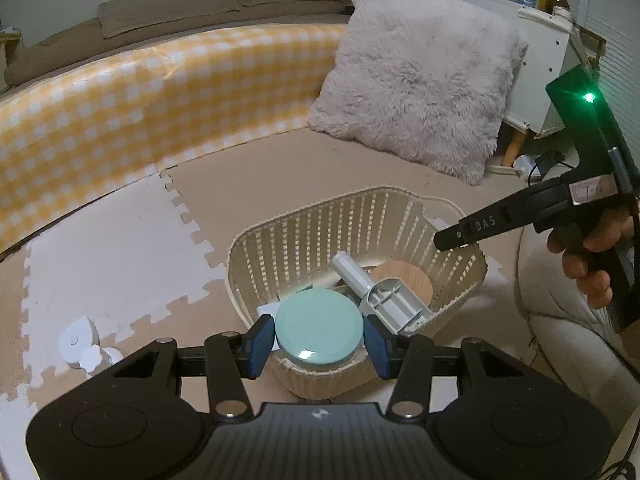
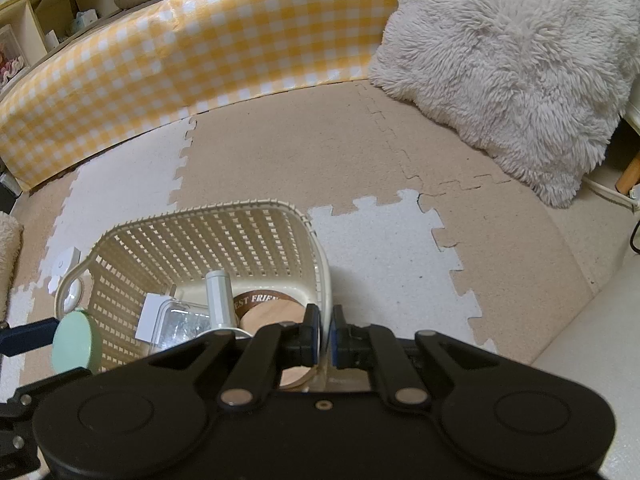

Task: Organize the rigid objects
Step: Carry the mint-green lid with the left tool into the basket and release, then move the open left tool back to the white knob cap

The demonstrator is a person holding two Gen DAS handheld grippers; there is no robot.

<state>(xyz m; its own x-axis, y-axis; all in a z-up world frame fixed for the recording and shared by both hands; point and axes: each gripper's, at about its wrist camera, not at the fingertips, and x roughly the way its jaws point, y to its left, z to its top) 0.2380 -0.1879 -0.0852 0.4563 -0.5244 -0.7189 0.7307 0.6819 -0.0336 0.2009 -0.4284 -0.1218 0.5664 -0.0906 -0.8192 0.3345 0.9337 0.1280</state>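
Basket (image 1: 304, 232) already holds several items — left claw (image 1: 319, 338) pinches a mint round tin (image 1: 319, 330) above its rim, right claw (image 2: 326, 334) pressed together on the rim, white pieces (image 1: 86, 344) left on the floor.

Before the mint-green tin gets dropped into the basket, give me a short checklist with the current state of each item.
1. Left tongs clamp the mint-green tin on both sides: ok.
2. Tin is over the basket opening: cannot tell; it hangs at the near rim, partly over the wall.
3. Landing spot is free: not ok; a grey tube, a wooden-lidded round box and a clear container already lie inside.
4. Right tongs are shut and out of the drop path: ok; they sit at the basket's right rim.
5. Basket stands upright on the foam mat: ok.
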